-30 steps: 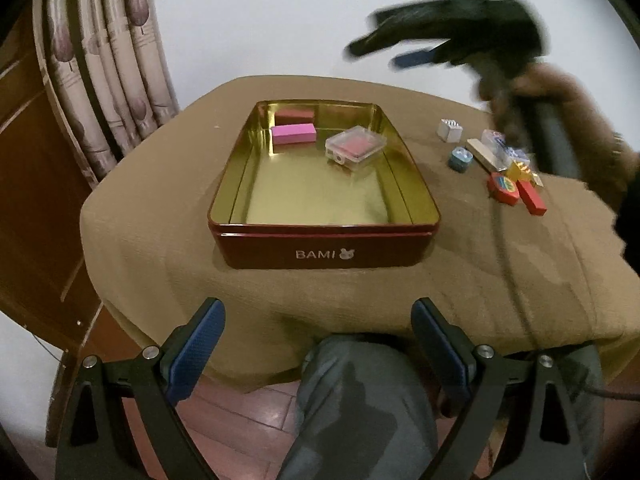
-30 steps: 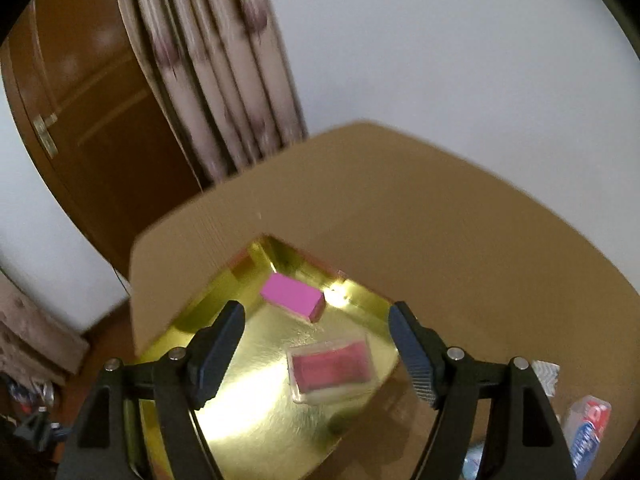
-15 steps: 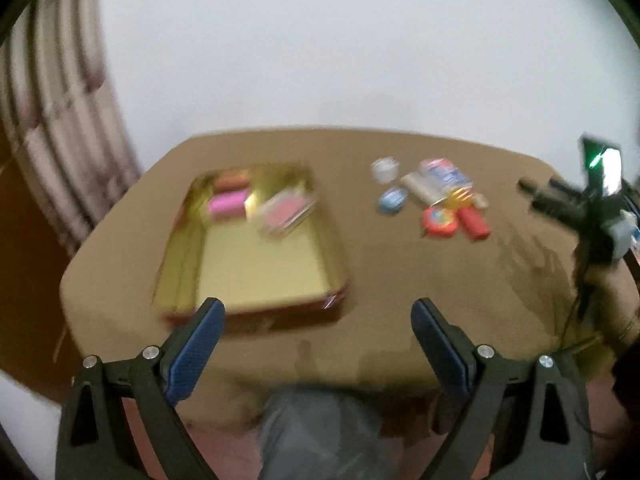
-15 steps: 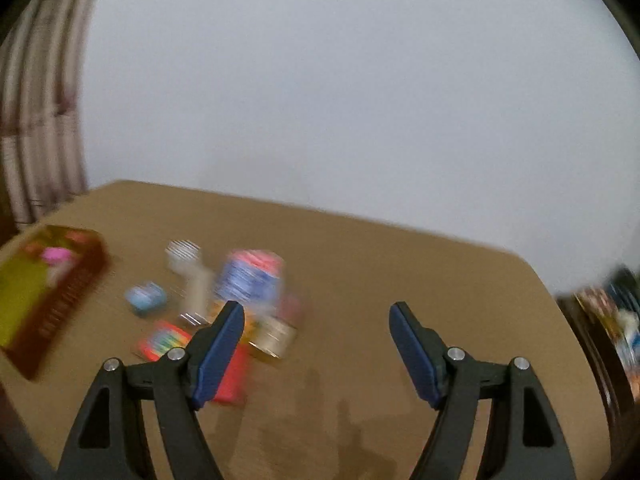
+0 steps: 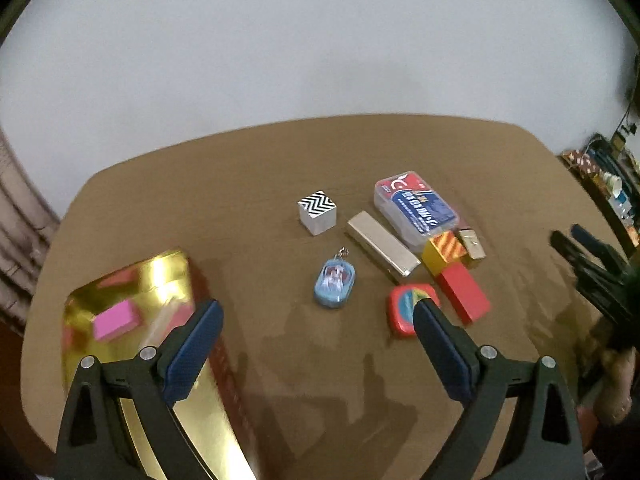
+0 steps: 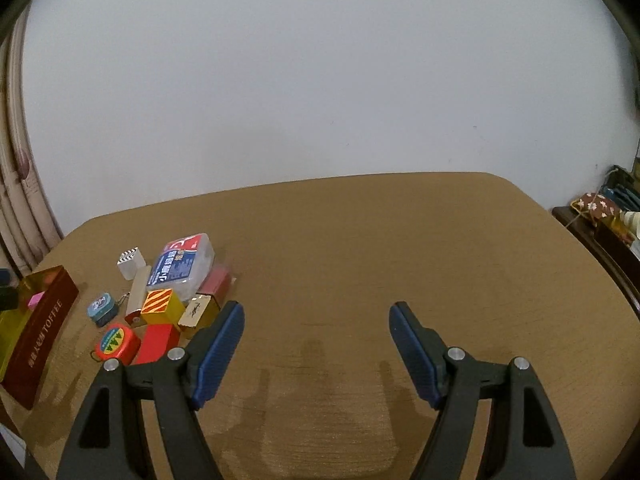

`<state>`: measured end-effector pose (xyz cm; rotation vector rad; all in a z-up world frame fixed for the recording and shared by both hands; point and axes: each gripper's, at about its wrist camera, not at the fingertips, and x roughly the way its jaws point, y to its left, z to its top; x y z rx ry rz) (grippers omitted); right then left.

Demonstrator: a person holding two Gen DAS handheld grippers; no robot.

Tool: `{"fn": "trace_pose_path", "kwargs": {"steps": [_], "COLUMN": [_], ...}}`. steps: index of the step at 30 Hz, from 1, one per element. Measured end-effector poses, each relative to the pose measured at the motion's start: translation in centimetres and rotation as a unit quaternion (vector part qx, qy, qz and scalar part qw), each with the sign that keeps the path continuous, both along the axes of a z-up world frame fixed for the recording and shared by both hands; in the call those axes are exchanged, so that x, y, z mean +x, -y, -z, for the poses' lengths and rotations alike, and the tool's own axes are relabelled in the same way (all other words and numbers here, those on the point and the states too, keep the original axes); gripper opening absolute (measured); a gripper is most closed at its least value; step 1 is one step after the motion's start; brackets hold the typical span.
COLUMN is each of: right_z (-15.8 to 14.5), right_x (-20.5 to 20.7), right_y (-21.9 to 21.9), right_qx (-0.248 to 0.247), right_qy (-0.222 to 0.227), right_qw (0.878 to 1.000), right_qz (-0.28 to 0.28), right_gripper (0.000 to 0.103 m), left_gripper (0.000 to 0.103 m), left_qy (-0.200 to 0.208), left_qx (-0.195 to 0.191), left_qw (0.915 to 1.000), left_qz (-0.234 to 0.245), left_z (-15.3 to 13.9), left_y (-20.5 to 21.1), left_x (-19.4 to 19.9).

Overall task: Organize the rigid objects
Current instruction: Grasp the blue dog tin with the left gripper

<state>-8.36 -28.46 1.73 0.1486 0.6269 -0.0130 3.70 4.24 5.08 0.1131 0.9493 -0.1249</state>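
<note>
Left wrist view shows the left gripper (image 5: 316,312) spread wide and empty above the brown tablecloth (image 5: 280,184), facing a cluster of small rigid pieces still outside the gold tin (image 5: 168,268). The tin sits at the left and already holds a pink block (image 5: 116,322); its other contents are blurred. The blue keychain case (image 5: 334,284) lies nearest the open jaws, apart from its neighbours, so it looks the easiest pick. The risk is in the crowd to its right: the red tape measure (image 5: 404,312), red block (image 5: 464,294), striped yellow cube (image 5: 444,250) and silver bar (image 5: 382,248) lie touching or just beside one another under the clear card box (image 5: 416,210), so wide jaws closing there could nudge a neighbour or catch two pieces. The zigzag cube (image 5: 317,211) stands clear. Right wrist view shows the right gripper (image 6: 316,326) also released and empty over bare cloth, with the cluster off to its left; both grippers reaching in together could collide.
</note>
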Motion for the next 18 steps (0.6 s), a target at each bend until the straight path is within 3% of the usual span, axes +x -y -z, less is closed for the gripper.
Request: {"fn": "trace_pose_path", "kwargs": {"steps": [6,8,10,18], "right_z": [0.6,1.0,1.2,0.9], "right_x": [0.3,0.6,0.7,0.2], "right_y": [1.1,1.7,2.2,2.3], "right_qx": [0.041,0.065,0.078,0.083], "right_qy": [-0.007,-0.007,-0.011,-0.002], "right_qw": [0.999,0.998,0.997,0.997], "right_qz": [-0.002,0.002,0.008,-0.001], "right_gripper": [0.078,0.078,0.078,0.078], "left_gripper": [0.092,0.079,0.059,0.06], "left_qy": [-0.03,-0.044,-0.07,-0.107], "left_qx": [0.039,0.046,0.041,0.051], "left_qw": [0.9986,0.9976,0.9962,0.9919], "left_qz": [0.022,0.03,0.034,0.046], "left_z": [3.3,4.2,5.2,7.0], "left_y": [1.5,1.5,1.3,1.0], "left_x": [3.7,4.7,5.7,7.5]}}
